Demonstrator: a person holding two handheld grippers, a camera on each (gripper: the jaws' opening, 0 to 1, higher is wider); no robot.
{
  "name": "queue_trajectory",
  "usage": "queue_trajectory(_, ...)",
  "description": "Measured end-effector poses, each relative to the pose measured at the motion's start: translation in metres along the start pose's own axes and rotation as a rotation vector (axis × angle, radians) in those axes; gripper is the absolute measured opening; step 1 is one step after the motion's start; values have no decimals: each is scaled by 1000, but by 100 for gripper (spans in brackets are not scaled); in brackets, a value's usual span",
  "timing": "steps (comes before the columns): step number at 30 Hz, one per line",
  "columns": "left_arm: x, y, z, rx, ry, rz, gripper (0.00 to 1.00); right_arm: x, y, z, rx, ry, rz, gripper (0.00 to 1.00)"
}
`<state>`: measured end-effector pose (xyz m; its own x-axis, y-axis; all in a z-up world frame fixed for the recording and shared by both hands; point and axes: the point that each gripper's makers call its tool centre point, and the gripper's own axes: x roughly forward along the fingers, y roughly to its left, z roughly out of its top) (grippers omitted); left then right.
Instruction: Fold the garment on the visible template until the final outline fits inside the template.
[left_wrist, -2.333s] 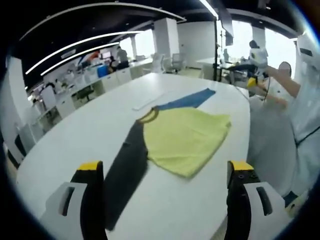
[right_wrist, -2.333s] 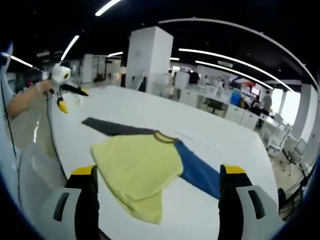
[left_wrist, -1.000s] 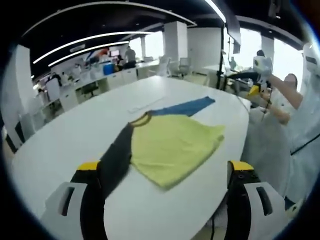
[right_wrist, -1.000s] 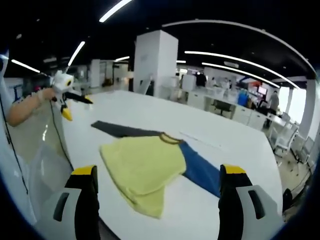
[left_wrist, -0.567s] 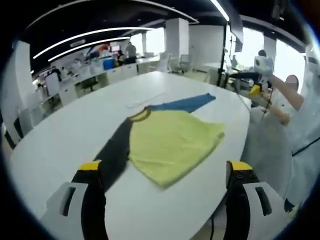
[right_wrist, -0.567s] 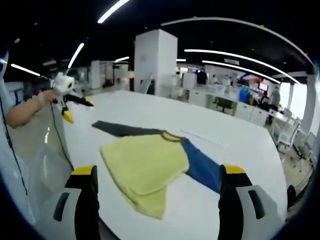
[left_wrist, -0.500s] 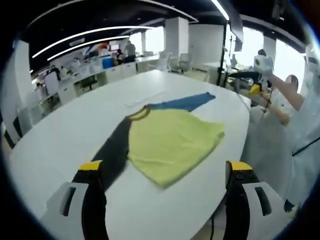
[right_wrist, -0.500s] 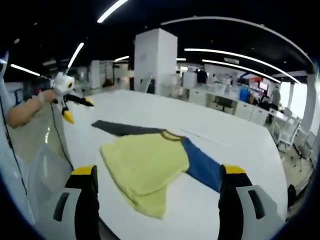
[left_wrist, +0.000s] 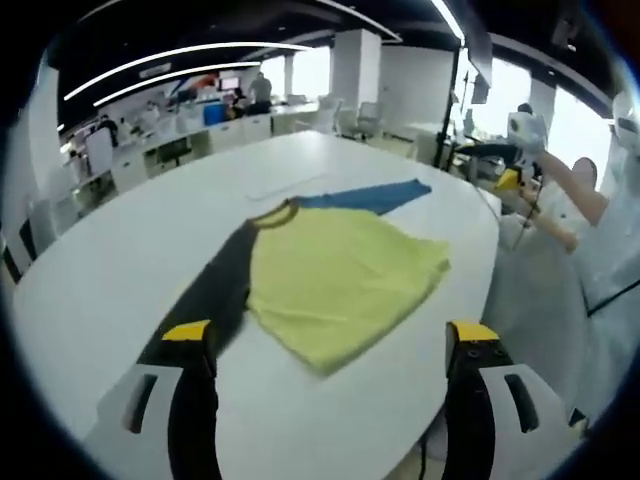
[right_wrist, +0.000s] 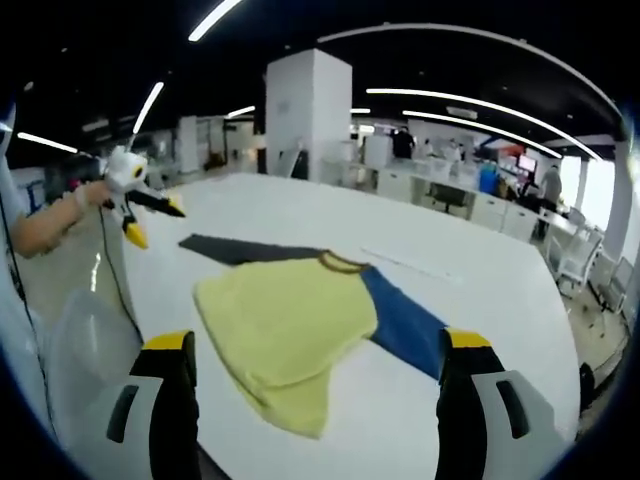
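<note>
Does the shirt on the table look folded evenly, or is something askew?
The yellow shirt lies doubled with uneven, slanted edges. Its black sleeve and blue sleeve stick out flat on the white table, unfolded.

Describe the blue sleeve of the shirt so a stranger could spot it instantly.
Start at the big white oval table. On it lies a yellow shirt. The blue sleeve stretches from beside its brown collar; the opposite sleeve is dark grey.

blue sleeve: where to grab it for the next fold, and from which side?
Grip the blue sleeve at its free cuff end, coming in with the right claw, which is open and nearest. The sleeve lies flat and straight out from the yellow body, so folding inward should be easy.
</note>
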<state>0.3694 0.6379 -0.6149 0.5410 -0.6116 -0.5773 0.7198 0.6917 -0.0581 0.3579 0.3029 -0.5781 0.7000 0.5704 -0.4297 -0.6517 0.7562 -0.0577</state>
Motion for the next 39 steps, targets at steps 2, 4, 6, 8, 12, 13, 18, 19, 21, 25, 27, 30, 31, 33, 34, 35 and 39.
queue_trajectory(2,2,0,-2,-17,2,-5,89,2,-1,-1,7,5,1,100)
queue_trajectory(4,4,0,-3,-28,8,-11,87,4,-1,-3,18,9,6,98)
queue_trajectory(6,6,-1,-6,-35,15,-14,86,5,-1,-4,24,8,7,97)
queue_trajectory(8,8,-1,-6,-34,14,-12,87,6,-2,-4,30,7,7,97)
queue_trajectory(12,11,0,-6,-42,15,-17,85,7,-2,-8,38,16,9,96)
queue_trajectory(13,12,1,-7,-42,17,-16,85,8,-3,-10,40,19,8,96)
queue_trajectory(18,15,2,-9,-53,20,-23,81,9,-4,-13,46,27,10,94)
queue_trajectory(19,16,2,-9,-55,23,-24,81,9,-4,-13,48,28,9,94)
queue_trajectory(21,19,4,-12,-61,29,-25,80,10,-4,-14,52,28,11,94)
queue_trajectory(25,23,5,-17,-81,32,-25,76,12,-4,-17,62,35,23,92)
queue_trajectory(27,25,5,-21,-87,49,-27,73,13,-3,-18,64,38,28,90)
queue_trajectory(30,28,3,-25,-95,63,-30,71,15,-3,-19,69,40,35,88)
queue_trajectory(31,29,3,-26,-100,66,-30,71,16,-4,-19,70,41,33,88)
queue_trajectory(33,31,4,-26,-108,65,-33,70,19,-6,-21,68,49,32,88)
queue_trajectory(34,32,4,-27,-114,64,-33,69,19,-6,-21,69,50,33,88)
queue_trajectory(35,33,5,-27,-121,65,-32,69,20,-6,-21,70,51,36,88)
queue_trajectory(39,36,3,-30,-133,71,-30,68,25,-7,-22,66,53,37,89)
